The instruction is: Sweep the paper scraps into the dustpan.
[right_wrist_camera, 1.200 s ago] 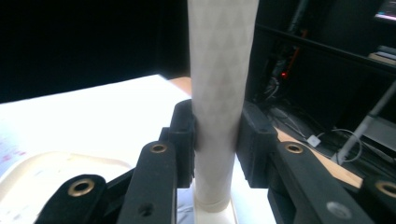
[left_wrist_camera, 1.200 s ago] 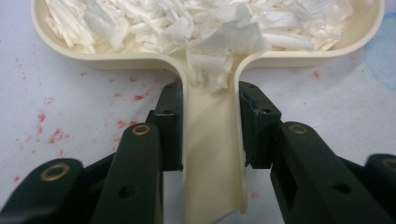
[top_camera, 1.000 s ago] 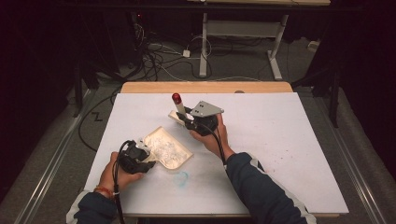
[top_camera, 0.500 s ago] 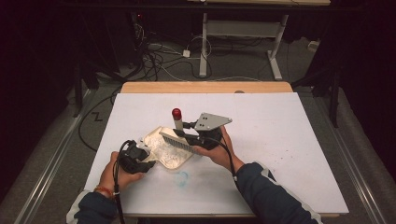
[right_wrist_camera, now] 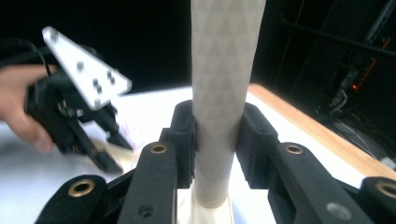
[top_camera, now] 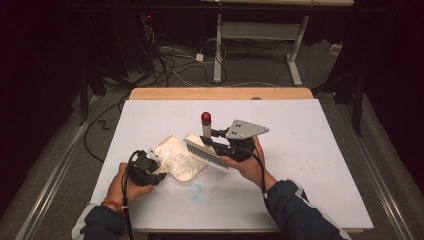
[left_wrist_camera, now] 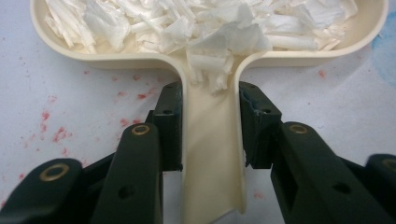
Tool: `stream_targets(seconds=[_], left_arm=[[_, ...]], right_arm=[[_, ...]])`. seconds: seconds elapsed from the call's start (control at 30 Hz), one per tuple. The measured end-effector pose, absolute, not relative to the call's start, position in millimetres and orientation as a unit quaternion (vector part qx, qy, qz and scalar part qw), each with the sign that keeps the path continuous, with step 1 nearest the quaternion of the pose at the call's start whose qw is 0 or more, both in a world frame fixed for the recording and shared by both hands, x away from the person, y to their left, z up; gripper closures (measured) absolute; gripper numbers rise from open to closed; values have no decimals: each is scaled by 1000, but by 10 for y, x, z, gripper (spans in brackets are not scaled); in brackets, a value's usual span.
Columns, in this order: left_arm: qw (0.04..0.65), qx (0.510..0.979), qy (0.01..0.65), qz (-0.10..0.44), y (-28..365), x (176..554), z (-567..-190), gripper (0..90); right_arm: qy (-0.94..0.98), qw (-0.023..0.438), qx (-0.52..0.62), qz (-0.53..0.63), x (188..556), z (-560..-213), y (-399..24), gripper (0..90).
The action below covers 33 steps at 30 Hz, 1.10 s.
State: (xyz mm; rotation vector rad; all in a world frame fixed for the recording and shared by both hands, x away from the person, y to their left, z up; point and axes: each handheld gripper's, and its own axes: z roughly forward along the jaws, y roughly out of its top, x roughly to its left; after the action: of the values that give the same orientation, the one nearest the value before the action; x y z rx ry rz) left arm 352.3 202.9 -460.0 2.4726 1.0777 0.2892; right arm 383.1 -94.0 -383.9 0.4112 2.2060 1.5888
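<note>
On white worktop (top_camera: 310,150) | left tongs (left_wrist_camera: 210,126) clamped on handle of cream dustpan (top_camera: 176,159), full of paper shreds (left_wrist_camera: 187,23) | right tongs (right_wrist_camera: 217,135) clamped on brush (top_camera: 207,150) handle, lifted beside pan | step: sweeping likely finished | next: probably empty pan, keep level

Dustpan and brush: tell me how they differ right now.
The dustpan lies flat on the table, loaded with white paper shreds; the brush is lifted above it, carrying nothing. The left gripper clamps the dustpan's handle; the right gripper clamps the brush's. Both are cream plastic.
</note>
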Motion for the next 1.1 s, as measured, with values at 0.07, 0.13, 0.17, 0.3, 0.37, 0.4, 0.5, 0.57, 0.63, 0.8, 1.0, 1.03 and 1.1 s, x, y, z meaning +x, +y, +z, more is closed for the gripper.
stream_targets(seconds=[0.07, 0.13, 0.17, 0.3, 0.37, 0.4, 0.5, 0.57, 0.63, 0.8, 1.0, 1.03, 1.1], left_arm=[[213, 890, 389, 105, 2025, 3521, -4600, 628], [214, 890, 389, 104, 2024, 3515, -4601, 628], [217, 889, 390, 105, 2023, 3511, -4603, 629], [219, 887, 392, 104, 2030, 3511, -4613, 630], [219, 887, 393, 104, 2029, 3511, -4612, 630], [223, 884, 396, 105, 2025, 3509, -4608, 630], [223, 885, 394, 107, 2022, 3506, -4598, 629], [223, 885, 395, 108, 2020, 3506, -4594, 629], [222, 885, 395, 108, 2017, 3509, -4603, 629], [221, 884, 396, 109, 2010, 3507, -4610, 629], [223, 882, 399, 114, 1999, 3507, -4622, 627], [224, 882, 400, 113, 1999, 3508, -4624, 626], [225, 880, 402, 113, 1995, 3512, -4621, 626]], right_arm=[[791, 202, 149, 558, 3803, -3859, -942, 714], [789, 199, 152, 561, 3781, -3859, -987, 714], [788, 197, 150, 563, 3770, -3852, -1022, 714], [786, 194, 156, 566, 3720, -3796, -1194, 714], [785, 195, 159, 567, 3705, -3774, -1241, 714], [781, 196, 161, 571, 3666, -3731, -1344, 714], [779, 199, 160, 572, 3607, -3676, -1465, 714], [778, 204, 160, 572, 3554, -3630, -1559, 714], [778, 204, 161, 572, 3504, -3590, -1649, 714], [777, 201, 154, 576, 3379, -3554, -1860, 714], [791, 202, 162, 554, 3267, -3563, -2105, 714], [792, 202, 164, 552, 3251, -3566, -2160, 714], [795, 202, 172, 545, 3224, -3565, -2275, 713]])
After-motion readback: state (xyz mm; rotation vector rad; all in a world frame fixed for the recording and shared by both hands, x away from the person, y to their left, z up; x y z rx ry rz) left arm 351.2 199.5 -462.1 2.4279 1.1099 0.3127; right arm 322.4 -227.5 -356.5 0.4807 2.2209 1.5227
